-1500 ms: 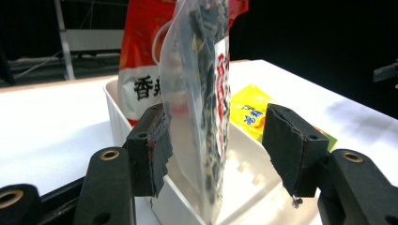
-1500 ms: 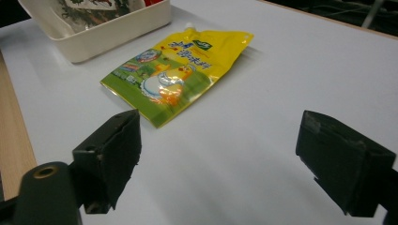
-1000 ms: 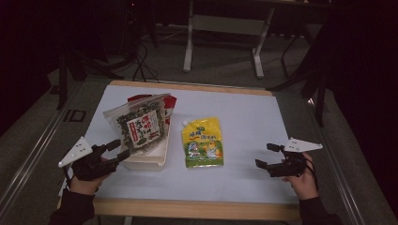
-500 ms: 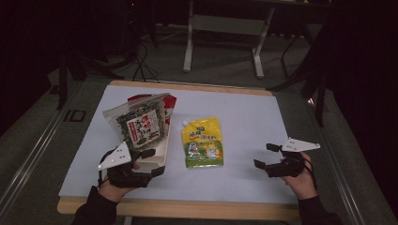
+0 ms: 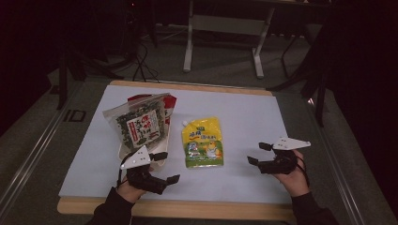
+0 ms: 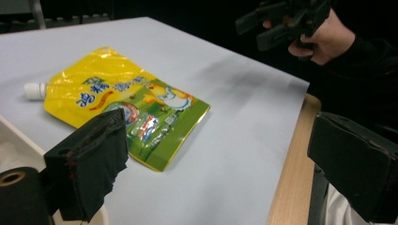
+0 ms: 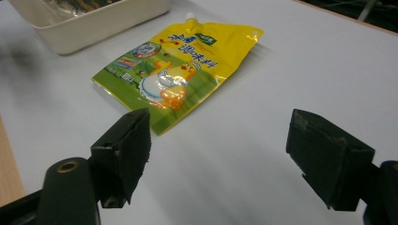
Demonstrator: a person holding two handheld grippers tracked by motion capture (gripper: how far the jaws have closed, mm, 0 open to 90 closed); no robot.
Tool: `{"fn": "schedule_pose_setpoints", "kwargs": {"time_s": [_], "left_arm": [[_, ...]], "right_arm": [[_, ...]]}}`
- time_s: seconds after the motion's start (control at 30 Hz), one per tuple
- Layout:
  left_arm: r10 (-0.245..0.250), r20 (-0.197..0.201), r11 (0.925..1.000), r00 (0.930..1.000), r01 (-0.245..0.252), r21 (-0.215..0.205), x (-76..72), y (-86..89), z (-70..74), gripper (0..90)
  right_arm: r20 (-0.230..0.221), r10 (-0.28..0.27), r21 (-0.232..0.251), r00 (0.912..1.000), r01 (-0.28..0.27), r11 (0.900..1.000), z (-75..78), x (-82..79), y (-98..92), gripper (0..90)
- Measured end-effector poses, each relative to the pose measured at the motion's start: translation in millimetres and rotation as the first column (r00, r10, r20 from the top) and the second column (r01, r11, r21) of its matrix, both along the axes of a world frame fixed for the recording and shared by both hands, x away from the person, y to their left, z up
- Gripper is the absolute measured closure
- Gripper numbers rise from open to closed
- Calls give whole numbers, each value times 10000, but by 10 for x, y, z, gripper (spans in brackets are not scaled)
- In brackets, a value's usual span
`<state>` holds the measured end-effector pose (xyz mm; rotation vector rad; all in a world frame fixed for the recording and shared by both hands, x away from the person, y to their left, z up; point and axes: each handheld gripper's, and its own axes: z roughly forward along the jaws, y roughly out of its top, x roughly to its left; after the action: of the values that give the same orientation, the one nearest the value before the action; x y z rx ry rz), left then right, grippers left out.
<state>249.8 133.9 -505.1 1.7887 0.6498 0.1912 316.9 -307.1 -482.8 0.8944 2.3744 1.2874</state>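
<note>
1. The yellow pouch (image 5: 202, 142) lies flat on the white table (image 5: 244, 112), near the middle, with its white cap (image 6: 34, 90) pointing away from the person.
2. The left gripper (image 5: 166, 167) sits low at the near edge of the table, just left of the pouch's bottom corner. Its jaws have just been opening and stand wide apart, with nothing between them.
3. The right gripper (image 5: 259, 153) hovers to the right of the pouch, clearly apart from it. Its jaws have just been closing a little, yet they are well apart and hold nothing.
4. A white tray (image 5: 126, 152) stands just left of the pouch, with a seaweed snack bag (image 5: 138, 123) leaning in it.
5. A red packet (image 5: 170, 101) shows behind that bag.
</note>
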Motion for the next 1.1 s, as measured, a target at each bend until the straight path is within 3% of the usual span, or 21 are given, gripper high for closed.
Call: {"fn": "schedule_pose_setpoints", "kwargs": {"time_s": [0.1, 0.23, 0.63, 0.73, 1.07, 1.1], "left_arm": [[202, 102, 9992, 9997, -205, 339, -4, -36, -18, 62], [227, 140, 9995, 9996, -230, 233, -4, -52, -36, 61], [138, 566, 9988, 9983, -165, 467, -52, -98, -26, 61], [105, 661, 9984, 9978, -141, 548, -61, -107, -27, 61], [17, 696, 9985, 9976, -56, 552, -66, -106, -32, 61], [-2, 694, 9984, 9976, -37, 555, -67, -107, -34, 61]], "right_arm": [[-110, 133, -78, 9999, -134, 9999, -5, 64, 101, 236], [-234, 233, -56, 9995, -234, 9997, -11, 190, 238, 246], [-653, 145, -156, 9978, -156, 9998, -29, 660, 600, 324], [-994, 102, -182, 9950, -120, 9998, -89, 866, 729, 337], [-1871, -81, -371, 9823, 12, 9993, -263, 1232, 958, 361], [-2010, -160, -471, 9795, 66, 9989, -295, 1323, 1001, 361]]}}
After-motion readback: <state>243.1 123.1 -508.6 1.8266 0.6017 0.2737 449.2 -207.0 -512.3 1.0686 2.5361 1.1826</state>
